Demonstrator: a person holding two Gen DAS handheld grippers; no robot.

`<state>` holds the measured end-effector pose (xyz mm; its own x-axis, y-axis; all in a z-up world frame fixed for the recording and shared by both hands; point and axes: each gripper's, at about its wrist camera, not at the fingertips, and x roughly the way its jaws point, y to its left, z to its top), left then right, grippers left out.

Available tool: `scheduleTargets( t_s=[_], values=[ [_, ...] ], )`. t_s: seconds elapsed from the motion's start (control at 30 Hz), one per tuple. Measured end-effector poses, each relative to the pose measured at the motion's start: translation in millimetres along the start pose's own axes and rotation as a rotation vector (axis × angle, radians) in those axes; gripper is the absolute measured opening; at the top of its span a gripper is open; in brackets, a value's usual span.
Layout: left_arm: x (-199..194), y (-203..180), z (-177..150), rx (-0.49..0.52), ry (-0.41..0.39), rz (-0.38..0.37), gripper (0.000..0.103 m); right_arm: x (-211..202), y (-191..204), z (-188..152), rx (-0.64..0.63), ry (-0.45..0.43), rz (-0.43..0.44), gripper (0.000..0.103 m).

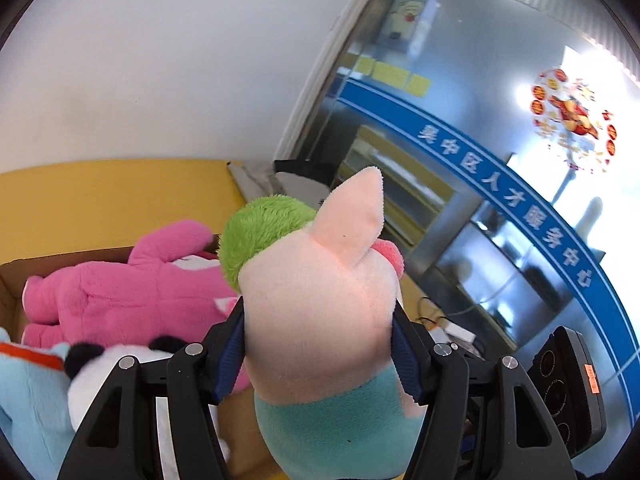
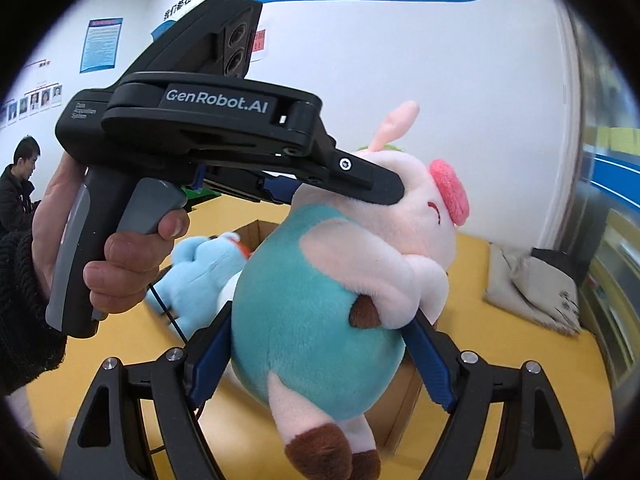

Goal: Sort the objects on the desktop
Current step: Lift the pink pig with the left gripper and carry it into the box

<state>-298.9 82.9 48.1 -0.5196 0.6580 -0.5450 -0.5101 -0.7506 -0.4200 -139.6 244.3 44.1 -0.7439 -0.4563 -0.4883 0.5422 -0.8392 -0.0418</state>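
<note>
On my feeds the yellow worktop [image 2: 500, 264] spreads under everything, with an open cardboard box [image 1: 12, 280] on it. In the box I see a pink plush [image 1: 120, 292], a light blue plush [image 1: 28, 392] and a panda plush [image 1: 100, 376]. The pig plush [image 1: 316, 300], in a teal outfit with a green tuft on its head, is held up in the air above the box between both tools. My left hand-held gripper [image 1: 318, 344] is closed on its head, blue pads pressed into both sides. My right hand-held gripper [image 2: 320, 356] is closed around its teal belly. A hand [image 2: 100, 256] squeezes the left tool's trigger.
</note>
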Motion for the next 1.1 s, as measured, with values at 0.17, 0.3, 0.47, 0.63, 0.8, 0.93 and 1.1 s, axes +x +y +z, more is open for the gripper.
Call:
scheduleTargets(
  t_s=[0.17,0.3,0.47,0.63,0.8,0.93,1.1],
  values=[
    [67.2,48.7,-24.3,-0.076,0.139,0.054,0.068,62.5,-21.4,-28.7,0.016,0.119,0.036,0.081],
    [89.1,44.0,-40.7,-0.026,0.182,0.101,0.070,99.2,-29.6,-63.0,0.038,0.248,0.046,0.081],
    [109.3,41.0,-54.7,0.004,0.220,0.141,0.073,84.6,-31.3,-74.1,0.070,0.324,0.093,0.081],
    [111.4,40.7,-56.6,0.007,0.212,0.145,0.075,37.8,-54.7,-57.9,0.178,0.234,0.040,0.082],
    [95.5,38.1,-52.6,-0.004,0.191,0.144,0.076,62.2,-56.3,-47.1,0.237,0.268,-0.057,0.081],
    [63.8,33.1,-37.1,0.026,0.088,0.181,0.069,96.9,-56.0,-50.9,0.281,0.335,-0.097,0.083],
    [75.8,27.8,-15.6,0.094,0.090,0.258,0.068,106.7,-75.9,-68.5,0.338,0.383,-0.094,0.083]
  ],
)
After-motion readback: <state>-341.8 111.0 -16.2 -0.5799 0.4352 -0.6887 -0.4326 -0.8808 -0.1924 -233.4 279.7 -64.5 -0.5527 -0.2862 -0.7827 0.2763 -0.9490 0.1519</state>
